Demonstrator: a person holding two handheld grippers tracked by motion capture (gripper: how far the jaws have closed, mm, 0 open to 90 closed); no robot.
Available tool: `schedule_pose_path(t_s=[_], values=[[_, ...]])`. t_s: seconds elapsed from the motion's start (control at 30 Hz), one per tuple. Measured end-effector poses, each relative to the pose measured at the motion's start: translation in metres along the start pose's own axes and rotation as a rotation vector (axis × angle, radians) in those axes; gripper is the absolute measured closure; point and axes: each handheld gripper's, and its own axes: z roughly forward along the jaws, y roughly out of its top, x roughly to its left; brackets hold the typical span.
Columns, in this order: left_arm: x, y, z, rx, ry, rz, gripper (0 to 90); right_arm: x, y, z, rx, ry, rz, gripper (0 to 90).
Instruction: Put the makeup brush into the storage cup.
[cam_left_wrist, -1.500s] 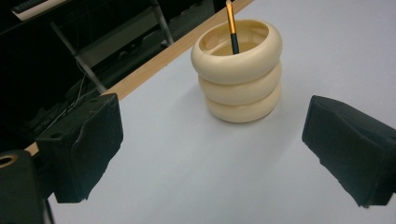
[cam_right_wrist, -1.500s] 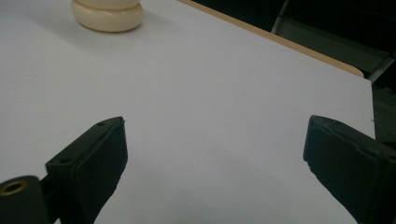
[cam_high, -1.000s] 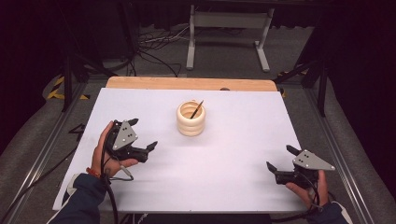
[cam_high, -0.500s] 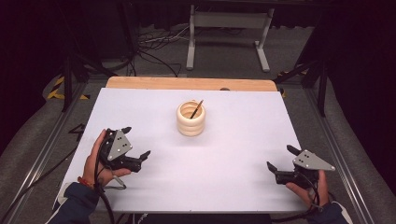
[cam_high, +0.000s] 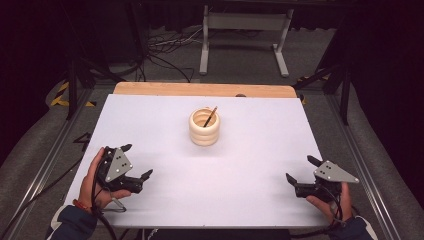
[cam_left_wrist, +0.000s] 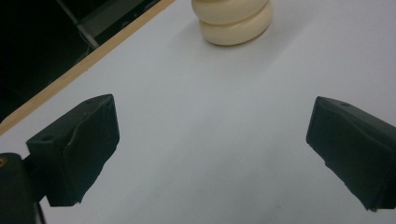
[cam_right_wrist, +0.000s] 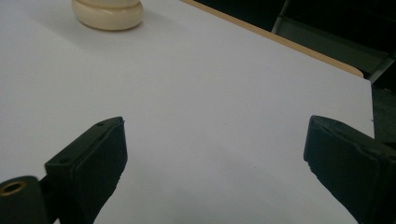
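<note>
A cream ribbed pot (cam_high: 204, 127) stands upright on the white table top (cam_high: 250, 165), a little behind its middle, with a thin dark stick (cam_high: 211, 115) leaning in it. My left gripper (cam_high: 136, 161) rests near the front left, held by a hand, open and empty. At the front right my right gripper (cam_high: 302, 169) is open too, with nothing between its fingers. In the left gripper view the pot (cam_left_wrist: 232, 18) sits at the top, beyond the wide-apart jaws. The right gripper view has the pot (cam_right_wrist: 108, 13) at the top left.
A wooden strip (cam_high: 205, 89) runs along the table's far edge. Behind it stand a metal frame (cam_high: 243, 30) and cables (cam_high: 165, 50) on the floor. Metal rails (cam_high: 45, 160) border the table on both sides.
My left gripper has drawn back toward the front left edge of the table and lowered. The right gripper has stayed put.
</note>
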Motion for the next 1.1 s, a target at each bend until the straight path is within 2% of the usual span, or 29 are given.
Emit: schedule_pose_path(t_s=[0.17, 0.3, 0.67, 1.1], values=[[0.001, -0.009, -0.004, 0.013, 0.004, -0.007, 3.5, 0.0, 0.0, 0.0, -0.002, 0.002, -0.001, 6.5], [0.003, -0.019, -0.011, 0.021, 0.006, -0.032, 3.5, 0.001, 0.0, 0.0, 0.001, 0.002, -0.004, 6.5], [0.008, -0.037, -0.018, 0.039, 0.005, -0.071, 3.5, 0.0, 0.0, 0.0, 0.002, 0.005, -0.005, 6.5], [0.02, -0.061, -0.028, 0.042, -0.023, -0.181, 3.5, 0.0, -0.003, -0.002, 0.006, 0.002, 0.003, 6.5]])
